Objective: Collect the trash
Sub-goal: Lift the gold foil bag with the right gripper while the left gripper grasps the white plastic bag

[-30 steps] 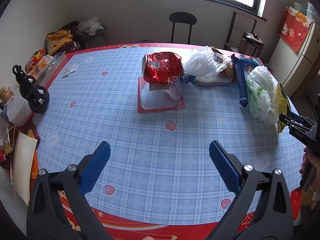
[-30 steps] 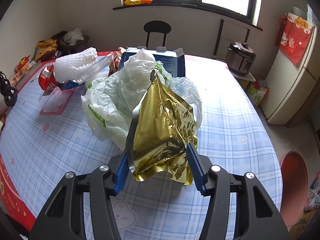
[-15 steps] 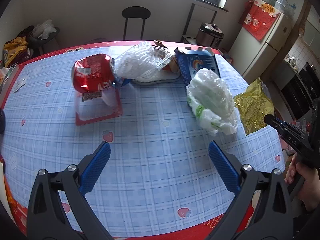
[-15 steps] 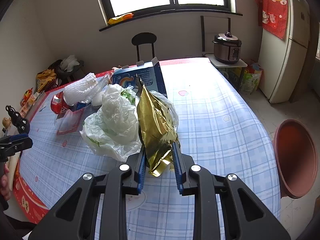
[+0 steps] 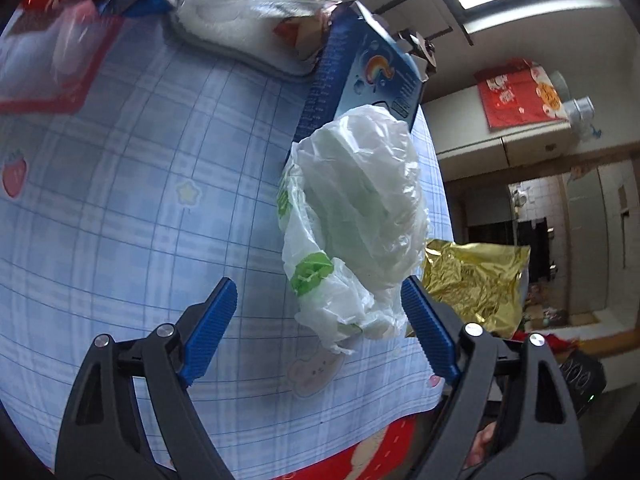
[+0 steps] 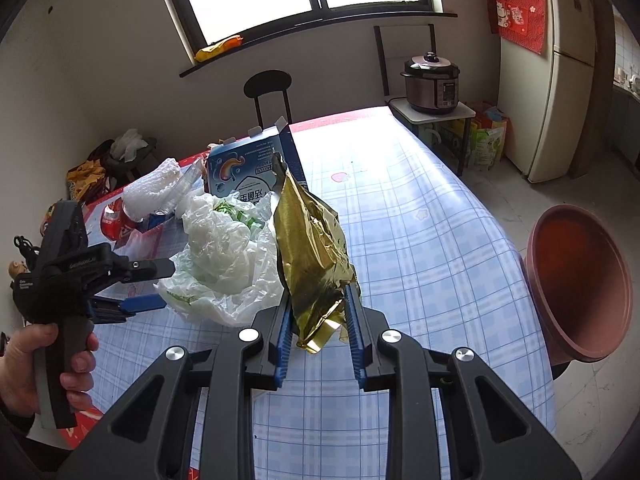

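My right gripper [image 6: 318, 312] is shut on a crumpled gold foil wrapper [image 6: 310, 248] and holds it above the blue checked table [image 6: 420, 240]. The wrapper also shows in the left wrist view [image 5: 476, 280]. A crumpled white plastic bag with green print [image 5: 356, 224] lies near the table's edge, also in the right wrist view [image 6: 224, 256]. My left gripper [image 5: 316, 320] is open, its jaws wide apart, with the bag's near end between the fingertips. It also shows in the right wrist view [image 6: 156, 284], at the bag's left side.
A blue carton [image 5: 364, 76] stands behind the bag. A white foam net on a tray [image 5: 240, 12] and a red packet [image 6: 116, 224] lie further back. A reddish-brown bin [image 6: 576, 284] stands at the table's right. A chair [image 6: 268, 88], rice cooker [image 6: 430, 80] and fridge [image 6: 560, 72] are beyond.
My left gripper has swung right and close to the white bag, which now sits between its open jaws. My right gripper keeps hold of the gold wrapper and has lifted it slightly.
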Demonstrator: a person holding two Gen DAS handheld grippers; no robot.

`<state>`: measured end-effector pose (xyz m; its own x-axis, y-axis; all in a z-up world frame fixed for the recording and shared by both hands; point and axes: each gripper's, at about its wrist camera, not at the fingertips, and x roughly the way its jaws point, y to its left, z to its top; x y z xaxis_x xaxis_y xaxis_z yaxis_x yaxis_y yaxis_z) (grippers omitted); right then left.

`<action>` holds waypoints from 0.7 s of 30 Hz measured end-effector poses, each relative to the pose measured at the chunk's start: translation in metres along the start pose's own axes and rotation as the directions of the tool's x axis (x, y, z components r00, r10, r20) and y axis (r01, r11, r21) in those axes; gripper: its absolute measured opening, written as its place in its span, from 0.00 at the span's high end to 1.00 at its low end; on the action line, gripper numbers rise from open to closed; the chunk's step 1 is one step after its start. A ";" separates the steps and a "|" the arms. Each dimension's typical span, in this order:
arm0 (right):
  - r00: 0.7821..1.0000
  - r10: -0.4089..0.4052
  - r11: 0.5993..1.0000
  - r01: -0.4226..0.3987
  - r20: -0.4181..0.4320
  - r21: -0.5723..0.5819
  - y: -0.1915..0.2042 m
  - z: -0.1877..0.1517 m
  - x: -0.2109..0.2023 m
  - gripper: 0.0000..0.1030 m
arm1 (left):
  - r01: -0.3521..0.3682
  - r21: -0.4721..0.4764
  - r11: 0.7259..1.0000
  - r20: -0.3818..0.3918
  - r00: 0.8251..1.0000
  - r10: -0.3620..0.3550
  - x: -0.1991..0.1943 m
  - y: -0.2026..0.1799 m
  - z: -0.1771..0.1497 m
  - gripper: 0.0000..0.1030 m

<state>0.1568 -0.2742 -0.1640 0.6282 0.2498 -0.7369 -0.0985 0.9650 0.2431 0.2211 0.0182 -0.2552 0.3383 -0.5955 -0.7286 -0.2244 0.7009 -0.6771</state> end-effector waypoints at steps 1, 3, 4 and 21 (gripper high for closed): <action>1.000 0.000 1.000 0.000 -0.002 0.001 -0.001 -0.002 0.000 0.76 | 0.013 -0.041 0.999 0.000 1.000 -0.013 0.006 0.004 0.002 0.19; 1.000 0.001 1.000 -0.001 -0.006 0.004 -0.002 -0.004 0.001 0.76 | 0.033 -0.094 0.995 -0.006 0.999 -0.034 0.017 0.007 0.004 0.20; 1.000 0.001 1.000 -0.001 -0.007 0.007 -0.003 -0.005 0.000 0.76 | 0.038 -0.103 0.994 -0.011 0.999 -0.039 0.023 0.007 0.005 0.21; 0.999 -0.034 0.999 0.034 -0.009 0.036 0.008 -0.007 -0.009 0.76 | -0.174 0.175 0.969 0.057 0.984 0.166 -0.007 -0.039 -0.001 0.74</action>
<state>0.1449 -0.2682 -0.1592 0.6238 0.2174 -0.7507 -0.0490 0.9695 0.2401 0.2266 -0.0053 -0.2241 0.3483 -0.4474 -0.8237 -0.1166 0.8512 -0.5117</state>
